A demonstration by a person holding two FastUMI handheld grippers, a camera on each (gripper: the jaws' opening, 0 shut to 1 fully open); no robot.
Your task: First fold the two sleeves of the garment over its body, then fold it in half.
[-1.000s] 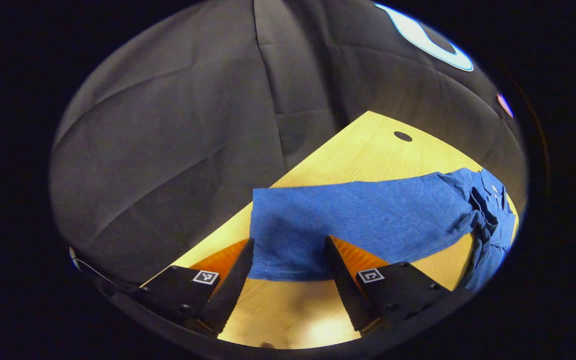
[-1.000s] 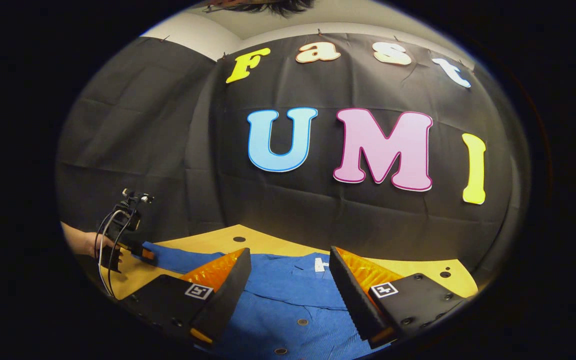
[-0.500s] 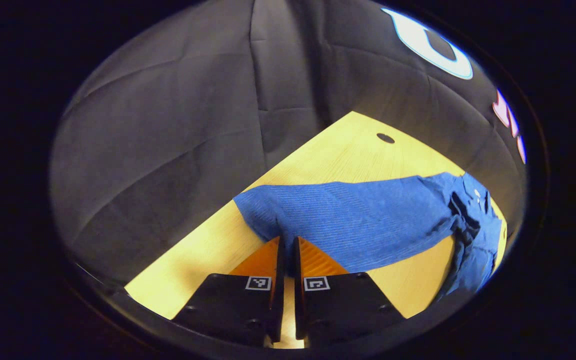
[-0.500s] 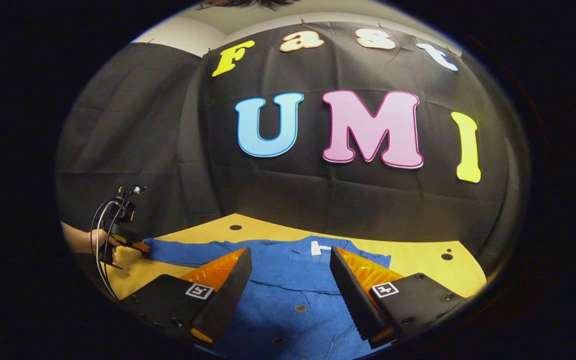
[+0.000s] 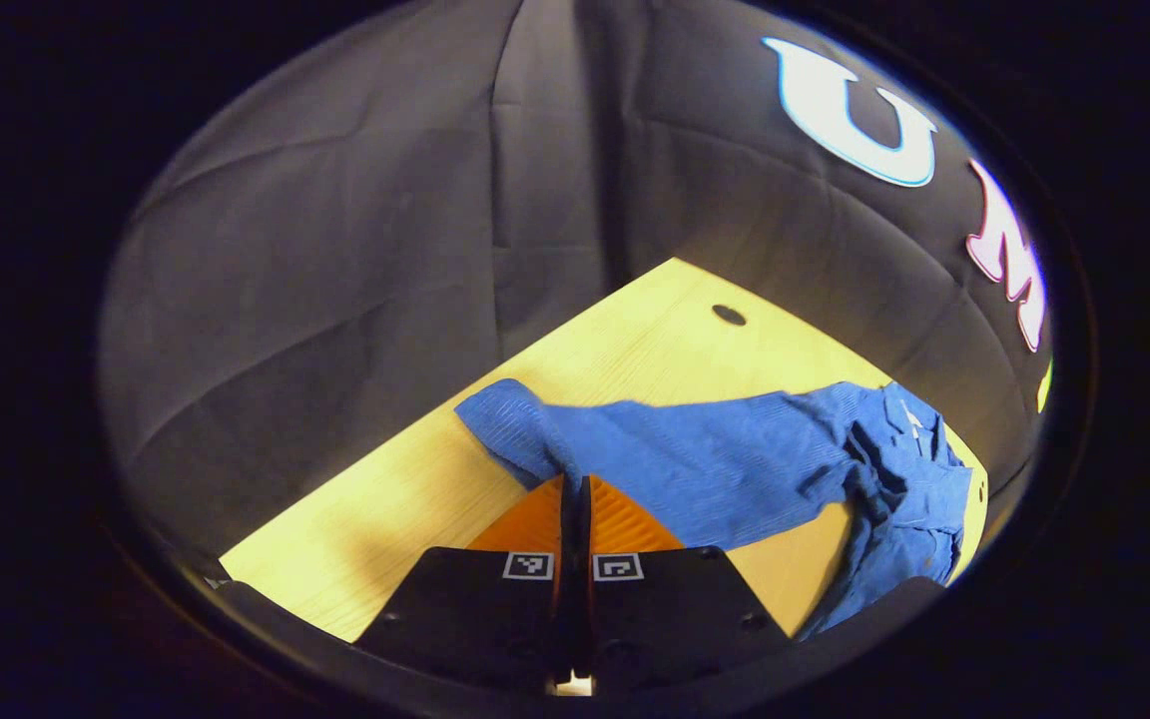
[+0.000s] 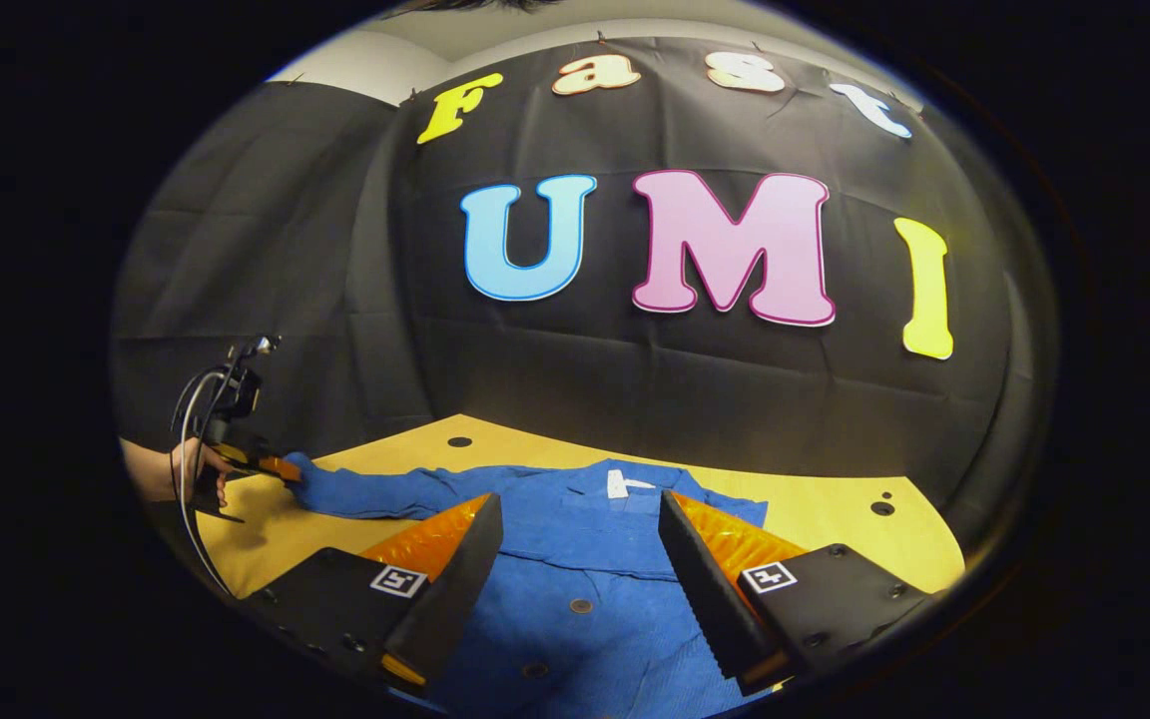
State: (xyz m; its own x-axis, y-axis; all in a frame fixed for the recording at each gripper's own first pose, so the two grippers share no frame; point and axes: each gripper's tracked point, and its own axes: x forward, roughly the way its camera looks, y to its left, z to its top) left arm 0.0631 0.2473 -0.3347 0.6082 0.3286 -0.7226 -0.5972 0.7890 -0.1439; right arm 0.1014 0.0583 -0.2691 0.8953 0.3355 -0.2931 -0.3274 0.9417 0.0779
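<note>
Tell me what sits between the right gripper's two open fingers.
In the right gripper view, the blue shirt lies between the right gripper's fingers: its buttoned front, with the collar beyond, on the wooden table.

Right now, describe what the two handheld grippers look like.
Each gripper has two wedge-shaped fingers on black blocks carrying small square black-and-white tags: left gripper, right gripper. In the right gripper view, the left gripper trails looping cables and is held by a bare hand.

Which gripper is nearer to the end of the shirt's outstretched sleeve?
Left. The left gripper is shut on the sleeve end; the right gripper hovers open over the blue shirt body, apart from that sleeve.
</note>
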